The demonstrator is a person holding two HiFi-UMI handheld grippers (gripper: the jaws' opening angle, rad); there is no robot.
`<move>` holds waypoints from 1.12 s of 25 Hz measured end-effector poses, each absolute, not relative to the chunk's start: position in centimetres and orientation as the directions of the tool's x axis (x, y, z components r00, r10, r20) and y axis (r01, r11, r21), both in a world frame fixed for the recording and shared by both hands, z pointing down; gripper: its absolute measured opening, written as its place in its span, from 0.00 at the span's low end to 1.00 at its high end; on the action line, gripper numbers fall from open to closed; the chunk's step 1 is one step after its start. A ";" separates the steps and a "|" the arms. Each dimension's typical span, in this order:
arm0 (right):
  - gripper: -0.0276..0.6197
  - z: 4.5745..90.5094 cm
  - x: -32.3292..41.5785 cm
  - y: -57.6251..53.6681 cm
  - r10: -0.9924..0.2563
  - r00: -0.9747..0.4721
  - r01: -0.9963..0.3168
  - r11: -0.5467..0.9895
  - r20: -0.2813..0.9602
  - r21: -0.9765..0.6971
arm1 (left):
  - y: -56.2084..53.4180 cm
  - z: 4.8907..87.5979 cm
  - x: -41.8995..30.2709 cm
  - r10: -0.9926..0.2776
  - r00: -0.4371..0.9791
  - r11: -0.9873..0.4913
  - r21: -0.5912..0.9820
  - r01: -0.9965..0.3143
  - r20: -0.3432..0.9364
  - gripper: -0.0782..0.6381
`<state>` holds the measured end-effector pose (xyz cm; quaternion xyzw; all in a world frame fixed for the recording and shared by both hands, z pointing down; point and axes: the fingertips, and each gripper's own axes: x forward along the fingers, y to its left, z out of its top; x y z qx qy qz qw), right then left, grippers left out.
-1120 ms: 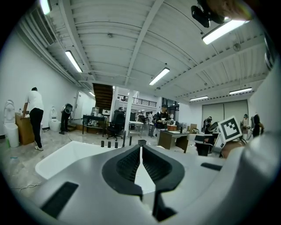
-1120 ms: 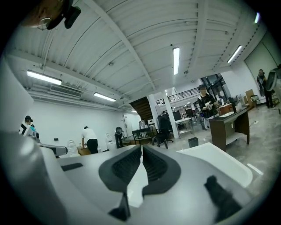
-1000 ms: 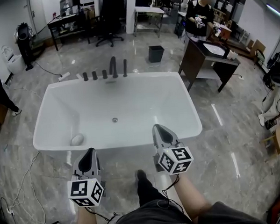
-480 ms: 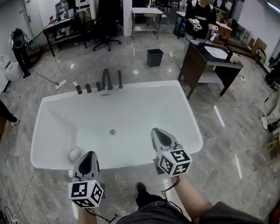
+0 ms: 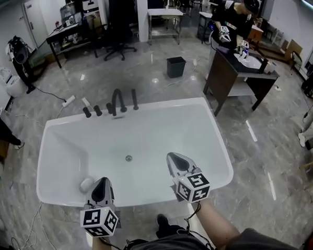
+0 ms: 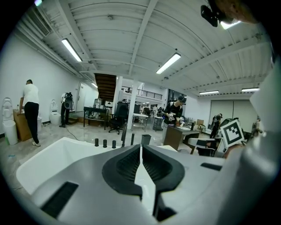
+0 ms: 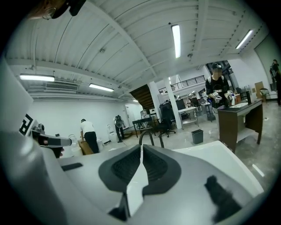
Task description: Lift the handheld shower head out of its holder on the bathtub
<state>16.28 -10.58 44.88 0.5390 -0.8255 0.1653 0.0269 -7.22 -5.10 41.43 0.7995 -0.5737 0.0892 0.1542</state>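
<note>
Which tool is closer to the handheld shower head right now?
Right. The right tool is out over the bathtub basin, the handheld shower head across it on the far rim; the left tool hangs back at the near rim.

A glossy grey marble floor (image 5: pixel 159 80) is seen, with a white bathtub (image 5: pixel 160 104) set at its middle. Beyond the far rim a black bin (image 5: pixel 176 66) is placed, a dark desk (image 5: pixel 232 76) at the far right, and a black office chair (image 5: pixel 118 43) farther off. White cable (image 5: pixel 26 228) is trailed at the near left.
</note>
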 end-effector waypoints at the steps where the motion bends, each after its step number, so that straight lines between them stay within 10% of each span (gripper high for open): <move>1: 0.09 45.3 16.1 -11.1 -0.877 -0.421 -0.898 0.365 0.233 -0.248 | -5.7 41.6 -7.1 -0.885 0.331 -0.299 0.146 -0.943 0.327 0.15; 28: 0.09 46.6 9.4 -18.7 -0.929 -0.187 -0.969 0.122 0.319 -0.213 | -16.5 45.0 -15.6 -0.772 0.559 -0.459 0.343 -0.819 0.303 0.15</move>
